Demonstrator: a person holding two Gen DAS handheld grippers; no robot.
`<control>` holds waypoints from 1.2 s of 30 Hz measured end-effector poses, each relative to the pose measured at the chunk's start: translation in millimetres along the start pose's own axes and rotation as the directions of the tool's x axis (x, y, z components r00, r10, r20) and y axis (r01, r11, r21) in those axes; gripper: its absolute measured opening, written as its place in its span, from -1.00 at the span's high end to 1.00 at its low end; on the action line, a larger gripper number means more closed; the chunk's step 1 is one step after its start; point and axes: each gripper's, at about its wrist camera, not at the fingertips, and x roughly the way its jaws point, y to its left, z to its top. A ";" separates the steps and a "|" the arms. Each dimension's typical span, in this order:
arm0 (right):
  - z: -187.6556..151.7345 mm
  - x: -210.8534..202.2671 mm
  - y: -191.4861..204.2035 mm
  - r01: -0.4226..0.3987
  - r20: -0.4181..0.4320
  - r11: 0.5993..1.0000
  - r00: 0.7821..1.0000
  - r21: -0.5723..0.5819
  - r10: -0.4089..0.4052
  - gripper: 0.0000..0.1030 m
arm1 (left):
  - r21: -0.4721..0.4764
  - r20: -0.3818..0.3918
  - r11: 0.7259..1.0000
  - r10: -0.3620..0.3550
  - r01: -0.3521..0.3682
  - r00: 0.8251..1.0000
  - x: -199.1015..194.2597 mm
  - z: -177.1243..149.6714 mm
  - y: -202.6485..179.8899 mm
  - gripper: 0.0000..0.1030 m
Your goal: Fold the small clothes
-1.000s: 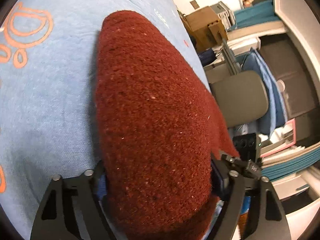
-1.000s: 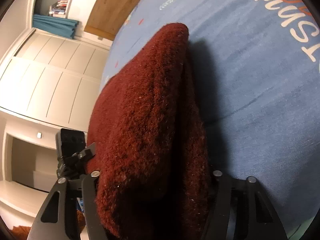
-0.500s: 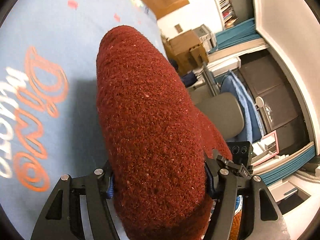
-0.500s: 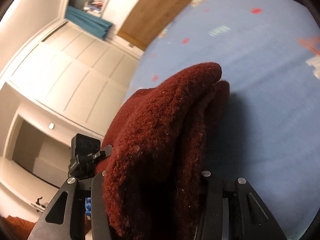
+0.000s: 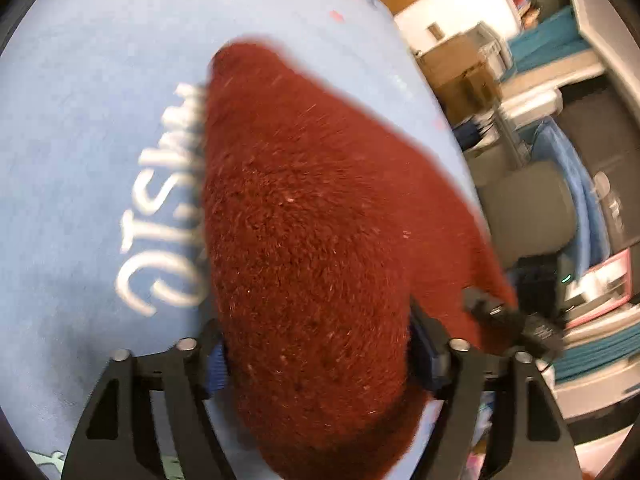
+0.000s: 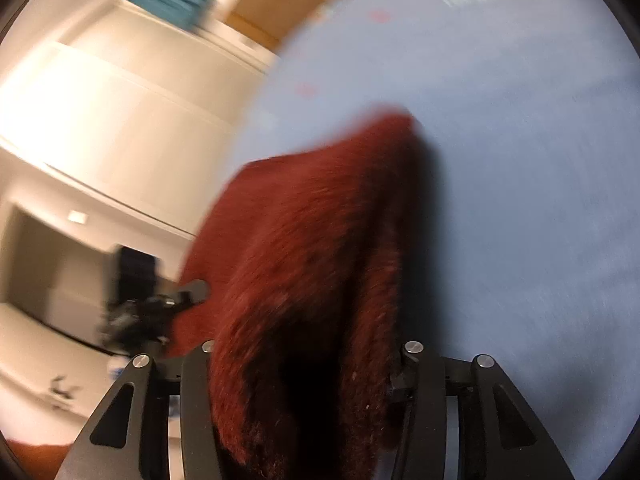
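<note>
While both the left gripper (image 5: 316, 354) and right gripper (image 6: 304, 364) pinch the red knit garment (image 5: 304, 216) low in frame, we judge it soft, floppy, best held at its edges.

Rust-red knit (image 5: 312, 240), lettered blue cloth (image 5: 80, 120)
</note>
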 end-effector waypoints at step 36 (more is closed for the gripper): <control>-34.4 -45.5 3.7 0.399 0.085 0.914 0.911 0.077 -0.404 -0.26 | 0.177 0.228 0.873 0.413 -0.454 0.882 -30.3 -90.3 -76.4 -0.74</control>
